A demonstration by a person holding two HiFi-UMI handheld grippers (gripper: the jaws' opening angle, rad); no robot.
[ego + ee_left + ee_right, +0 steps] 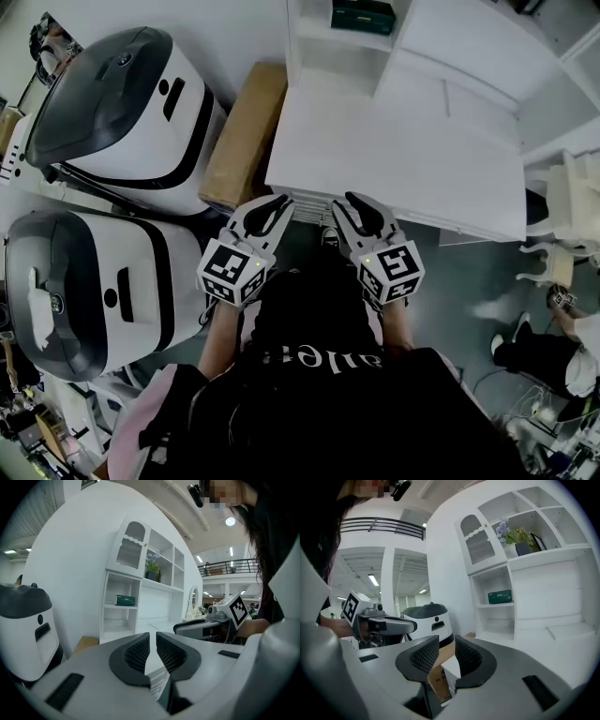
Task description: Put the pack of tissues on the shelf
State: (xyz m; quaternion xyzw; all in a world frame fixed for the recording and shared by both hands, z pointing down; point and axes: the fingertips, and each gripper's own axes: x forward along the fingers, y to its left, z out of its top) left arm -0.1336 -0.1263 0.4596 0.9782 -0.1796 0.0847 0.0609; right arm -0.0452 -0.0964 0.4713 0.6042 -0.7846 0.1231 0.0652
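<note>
Left gripper view: left gripper closed, empty; right gripper slightly apart, empty. Green pack, likely the tissues, lies on the shelf board; nothing looks left to place.

Smooth matt white shelf unit, glossy white plastic machine with dark grey lid, matt brown cardboard box, left tongs in smooth grey plastic, ribbed black pads
</note>
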